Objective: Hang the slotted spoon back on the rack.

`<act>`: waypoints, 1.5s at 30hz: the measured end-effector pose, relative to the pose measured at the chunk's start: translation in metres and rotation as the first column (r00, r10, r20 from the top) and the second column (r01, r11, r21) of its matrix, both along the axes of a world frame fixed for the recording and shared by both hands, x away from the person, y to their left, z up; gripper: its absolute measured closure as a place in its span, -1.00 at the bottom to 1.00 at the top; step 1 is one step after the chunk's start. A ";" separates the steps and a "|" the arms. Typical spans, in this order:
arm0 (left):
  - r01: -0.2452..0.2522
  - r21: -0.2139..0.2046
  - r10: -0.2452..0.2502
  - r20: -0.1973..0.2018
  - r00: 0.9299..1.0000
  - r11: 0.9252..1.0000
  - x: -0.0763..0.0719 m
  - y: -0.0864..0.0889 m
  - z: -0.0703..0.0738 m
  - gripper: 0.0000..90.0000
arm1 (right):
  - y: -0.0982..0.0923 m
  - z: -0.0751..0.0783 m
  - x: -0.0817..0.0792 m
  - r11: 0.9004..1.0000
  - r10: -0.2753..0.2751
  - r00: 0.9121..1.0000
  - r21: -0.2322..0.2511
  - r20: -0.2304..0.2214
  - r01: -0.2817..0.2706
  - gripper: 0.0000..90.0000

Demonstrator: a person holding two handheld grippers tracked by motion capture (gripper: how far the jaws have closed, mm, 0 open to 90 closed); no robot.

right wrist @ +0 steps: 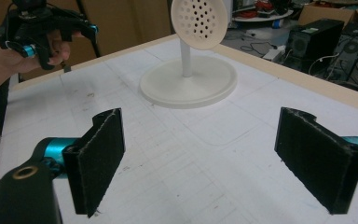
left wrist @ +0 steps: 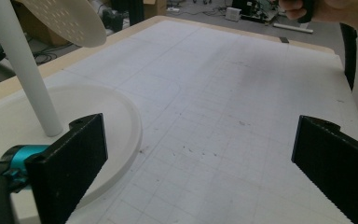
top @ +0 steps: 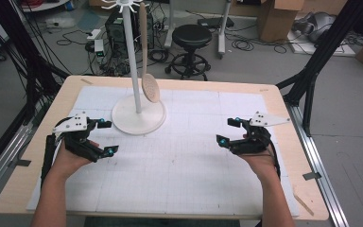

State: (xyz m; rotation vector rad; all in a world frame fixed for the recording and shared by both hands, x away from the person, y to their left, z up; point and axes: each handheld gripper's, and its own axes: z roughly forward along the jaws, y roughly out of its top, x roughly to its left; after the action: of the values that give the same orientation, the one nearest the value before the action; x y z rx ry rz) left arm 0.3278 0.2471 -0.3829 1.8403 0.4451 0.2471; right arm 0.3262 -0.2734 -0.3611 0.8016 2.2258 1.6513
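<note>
Both grippers are wide open and hold nothing: the left gripper (top: 102, 137) and the right gripper (top: 229, 131). A spoon (top: 150, 87) hangs on the stand (top: 133, 61).

Both forearms come in low over the table (top: 184, 189). The left gripper (top: 105, 137) sits at its left side, jaws wide apart, empty. The right gripper (top: 228, 131) sits at its right side, jaws likewise spread, nothing between them.
</note>
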 end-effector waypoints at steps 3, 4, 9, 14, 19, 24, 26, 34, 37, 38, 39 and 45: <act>0.000 -0.007 0.000 0.002 1.000 1.000 0.001 0.000 0.000 -0.91 | -0.001 -0.009 -0.001 1.000 -0.011 1.000 -0.007 -0.012 0.011 -0.69; 0.000 -0.006 0.000 0.004 1.000 1.000 0.001 0.001 -0.001 -0.91 | -0.001 -0.011 -0.002 1.000 -0.012 1.000 -0.004 -0.022 0.012 -0.69; -0.006 -0.022 0.007 0.008 1.000 1.000 0.000 0.005 0.001 -0.91 | -0.001 -0.023 -0.004 1.000 -0.012 0.999 -0.018 -0.051 0.011 -0.75; -0.010 -0.036 0.010 0.009 1.000 0.999 0.002 0.007 0.001 -0.91 | -0.004 -0.030 -0.004 1.000 -0.013 0.997 -0.025 -0.072 0.011 -0.77; -0.008 -0.045 0.008 0.010 1.000 0.999 0.003 0.006 0.000 -0.91 | -0.008 -0.033 -0.004 0.999 -0.028 0.996 -0.023 -0.080 0.026 -0.78; -0.011 -0.042 0.011 0.010 1.000 0.999 0.003 0.006 0.000 -0.91 | -0.010 -0.033 -0.004 0.999 -0.039 0.996 -0.011 -0.080 0.039 -0.78; -0.007 -0.042 0.008 0.012 1.000 0.999 0.003 0.005 0.000 -0.91 | -0.010 -0.033 -0.004 0.999 -0.041 0.996 -0.017 -0.079 0.040 -0.78; -0.007 -0.040 0.008 0.008 1.000 0.999 0.003 0.004 -0.001 -0.91 | -0.010 -0.033 -0.005 0.999 -0.043 0.996 -0.019 -0.080 0.042 -0.78; -0.009 -0.038 0.009 0.008 1.000 0.999 0.003 0.004 -0.001 -0.91 | -0.011 -0.034 -0.004 0.999 -0.047 0.996 -0.022 -0.079 0.045 -0.78; -0.006 -0.039 0.007 0.008 1.000 0.999 0.003 0.004 -0.001 -0.91 | -0.011 -0.034 -0.004 0.999 -0.048 0.995 -0.021 -0.082 0.046 -0.78; -0.006 -0.038 0.006 0.008 1.000 0.999 0.003 0.004 -0.001 -0.91 | -0.011 -0.034 -0.004 0.999 -0.047 0.995 -0.021 -0.083 0.045 -0.78; -0.004 -0.029 0.005 0.007 1.000 1.000 0.004 0.004 -0.002 -0.91 | -0.011 -0.034 -0.003 0.999 -0.049 0.996 -0.021 -0.081 0.048 -0.78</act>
State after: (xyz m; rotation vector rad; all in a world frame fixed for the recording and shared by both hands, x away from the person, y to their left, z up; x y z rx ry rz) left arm 0.3317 0.2507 -0.3845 1.8096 0.4460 0.2484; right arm 0.3229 -0.2841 -0.3953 0.9262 2.2537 1.6006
